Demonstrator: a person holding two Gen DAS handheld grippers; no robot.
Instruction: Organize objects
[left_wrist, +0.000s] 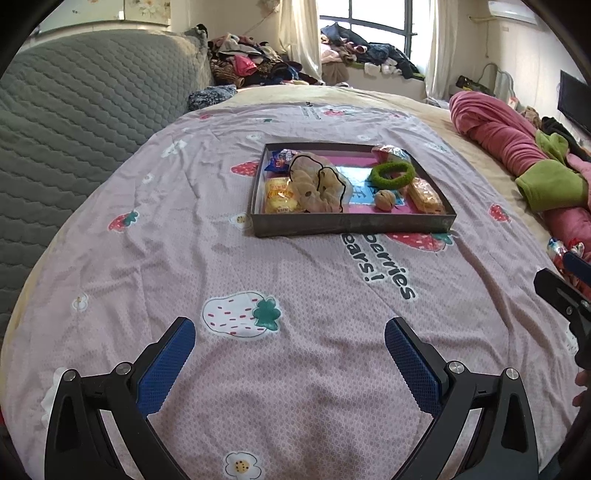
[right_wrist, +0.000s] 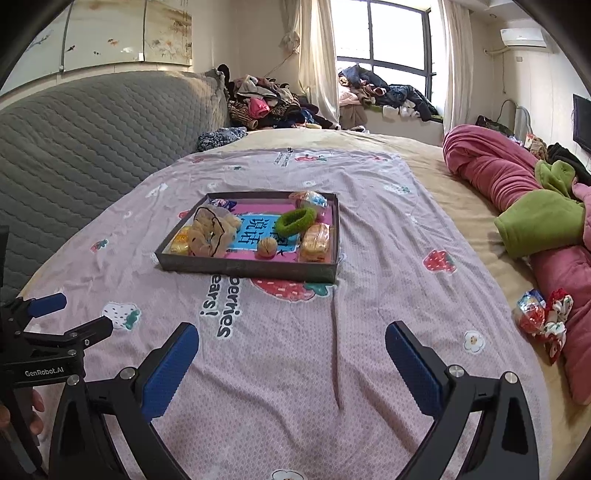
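A dark tray sits on the pink strawberry sheet in the middle of the bed. In it lie a beige scrunchie, a green scrunchie, a walnut, yellow snack packs and a blue snack pack. My left gripper is open and empty, well in front of the tray. My right gripper is open and empty too. A wrapped snack and a red-and-white scrunchie lie on the bed at the right.
A rolled pink and green blanket lies along the bed's right side. A grey quilted headboard stands on the left. Piles of clothes lie beyond the bed near the window. The left gripper also shows in the right wrist view.
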